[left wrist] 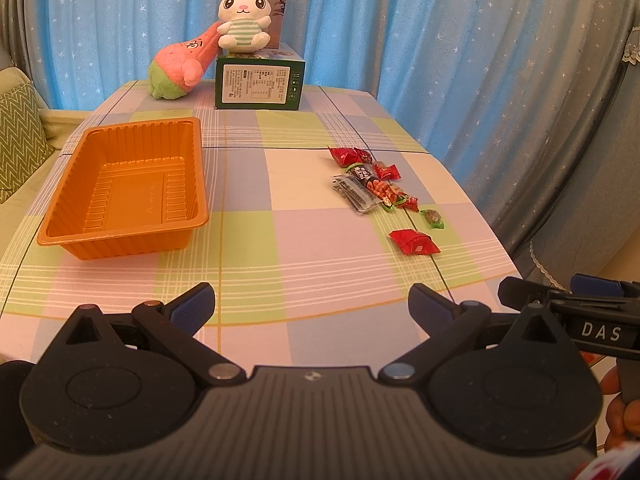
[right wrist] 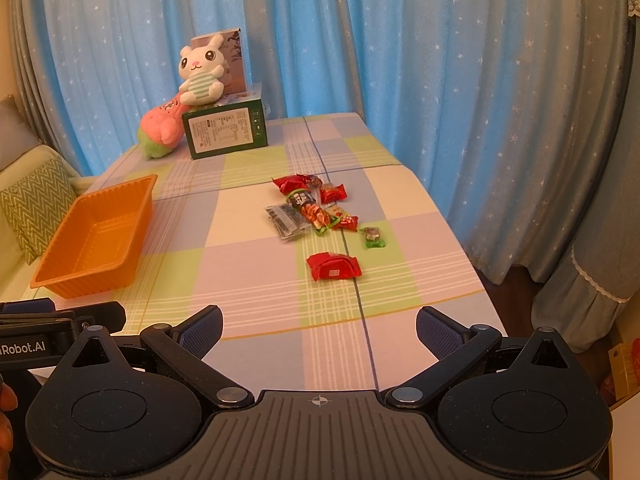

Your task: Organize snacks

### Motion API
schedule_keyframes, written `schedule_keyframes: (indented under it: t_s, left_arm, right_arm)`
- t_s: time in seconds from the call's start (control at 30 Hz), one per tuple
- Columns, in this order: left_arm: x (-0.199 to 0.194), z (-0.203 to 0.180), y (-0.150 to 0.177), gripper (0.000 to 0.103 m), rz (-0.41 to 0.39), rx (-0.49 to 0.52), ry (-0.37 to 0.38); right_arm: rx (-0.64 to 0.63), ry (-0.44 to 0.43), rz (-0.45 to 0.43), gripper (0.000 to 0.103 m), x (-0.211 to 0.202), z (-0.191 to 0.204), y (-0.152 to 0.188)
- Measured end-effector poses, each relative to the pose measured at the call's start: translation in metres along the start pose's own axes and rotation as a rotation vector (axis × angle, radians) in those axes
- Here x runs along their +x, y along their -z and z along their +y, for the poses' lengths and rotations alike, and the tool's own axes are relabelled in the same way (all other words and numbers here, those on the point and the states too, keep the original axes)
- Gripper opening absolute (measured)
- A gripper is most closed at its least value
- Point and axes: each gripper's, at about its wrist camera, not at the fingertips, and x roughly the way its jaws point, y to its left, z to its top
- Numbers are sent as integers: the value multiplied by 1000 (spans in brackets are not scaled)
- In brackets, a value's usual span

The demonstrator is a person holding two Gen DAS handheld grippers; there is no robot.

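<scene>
Both tongs, left (left wrist: 311, 306) & right (right wrist: 319, 330), spread wide, empty. Ribbed orange plastic tray (left wrist: 192, 152) ahead-left (rectangular, rounded rim). Crinkly snack wrappers (right wrist: 316, 216) ahead of right tongs, bare checked tabletop (right wrist: 248, 280) btwn.

We see tray (left wrist: 124, 188) left on table (left wrist: 280, 264), snacks (left wrist: 380, 188) clustered right, well apart from tray. Box (left wrist: 258, 82) at far edge behind both; plush rabbit (left wrist: 243, 18) sits atop it; second plush (left wrist: 180, 68) leans left of box.
</scene>
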Motion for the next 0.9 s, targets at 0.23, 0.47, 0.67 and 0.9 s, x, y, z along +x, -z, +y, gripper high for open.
schedule_keyframes:
  t_s: [0.23,0.47,0.67,0.9]
  left_arm:
    - [0,-1,-1,102,-1,1,0]
    - [0,-1,-1,102,-1,2,1]
    - [1,-2,-2,102,3,-2,7]
    - [14,-3,-6,102,17,7,48]
  right_arm:
    - [0,0,-1,103,0,0,-1]
    - [0,1,-2,103,0,0,0]
    - [4,8,-3,103,0,-5,-4]
    - [28,35,-9,102,8,-21,-6]
